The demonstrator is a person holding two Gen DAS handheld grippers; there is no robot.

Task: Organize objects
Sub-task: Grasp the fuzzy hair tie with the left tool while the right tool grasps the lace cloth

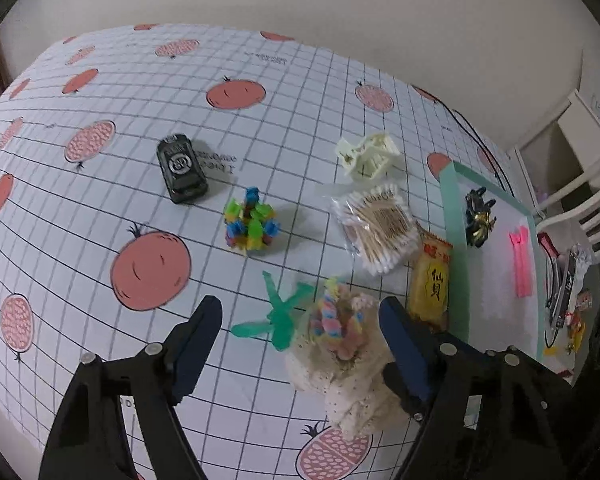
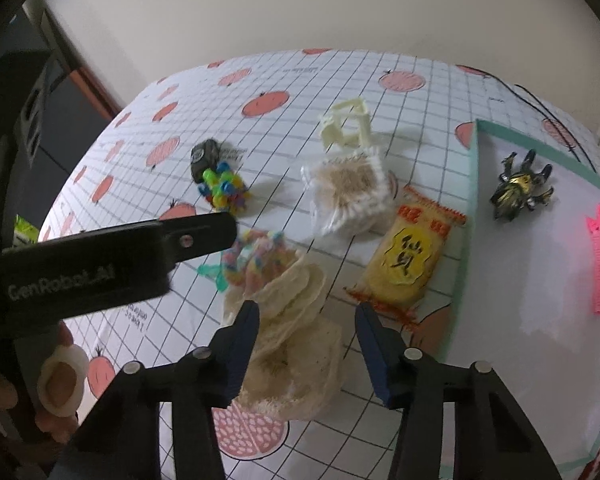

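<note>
Left wrist view: sitting low over the table (image 1: 100, 208), looking forward and slightly down between its own two fingers (image 1: 198, 344), facing the far wall. Right wrist view: sitting just to the right, likewise looking forward and down, closer to the white mat (image 2: 540, 264). Both are taking in the cream cloth bundle (image 1: 352, 392) (image 2: 296, 344) close up, the snack packet (image 1: 430, 284) (image 2: 408, 260), cotton swabs (image 1: 380, 228) (image 2: 348, 196) and toy car (image 1: 182, 168) (image 2: 205, 158).
</note>
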